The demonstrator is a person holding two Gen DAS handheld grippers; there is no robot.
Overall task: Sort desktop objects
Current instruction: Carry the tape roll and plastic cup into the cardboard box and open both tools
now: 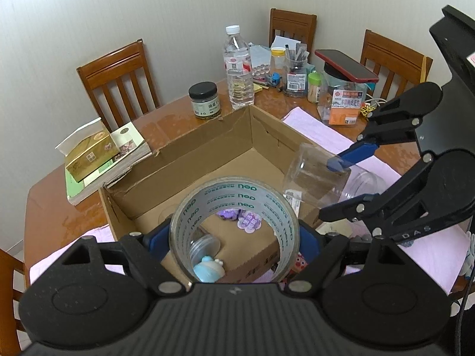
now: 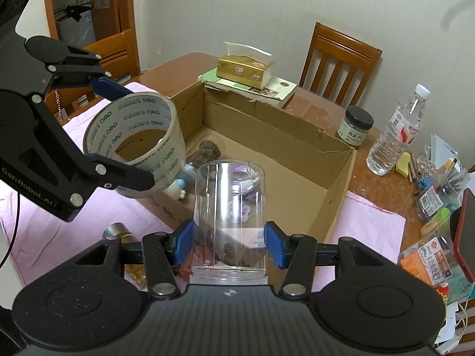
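Pale wallpapered walls and brown wooden chairs [image 1: 118,80] are surrounding a brown wooden counter [image 1: 59,207] that is carrying an open brown cardboard box [image 2: 267,124] near its middle, with a pink cloth [image 2: 374,222] spreading under the box toward the near edge.

The left tool [image 1: 234,237] is clenching a wide roll of clear packing tape with green lettering [image 1: 234,204], its blue pads pressing on the roll's outer sides, and is holding it in the air over the box's near wall. The right tool [image 2: 230,243] is gripping a clear plastic cylindrical jar [image 2: 230,207] by its sides, mouth toward the camera, also above the box's near wall.

Inside the box, a small light-blue and white toy figure [image 1: 207,268], purple flower-shaped pieces [image 1: 249,222] and a dark brown lump [image 2: 207,149] are lying on the floor.

At the counter's far left corner, a gold tissue box [image 1: 92,154] is sitting on a stack of books [image 1: 118,160]. Just beyond the box's far wall, a black-lidded glass jar [image 1: 204,99] is standing beside a clear plastic water bottle with a white cap [image 1: 237,68]. Toward the far right corner, a clear pen holder [image 1: 297,74], a yellow-lidded container [image 1: 277,59] and a red phone [image 1: 347,65] resting on a clear plastic tub [image 1: 341,101] are crowding together.
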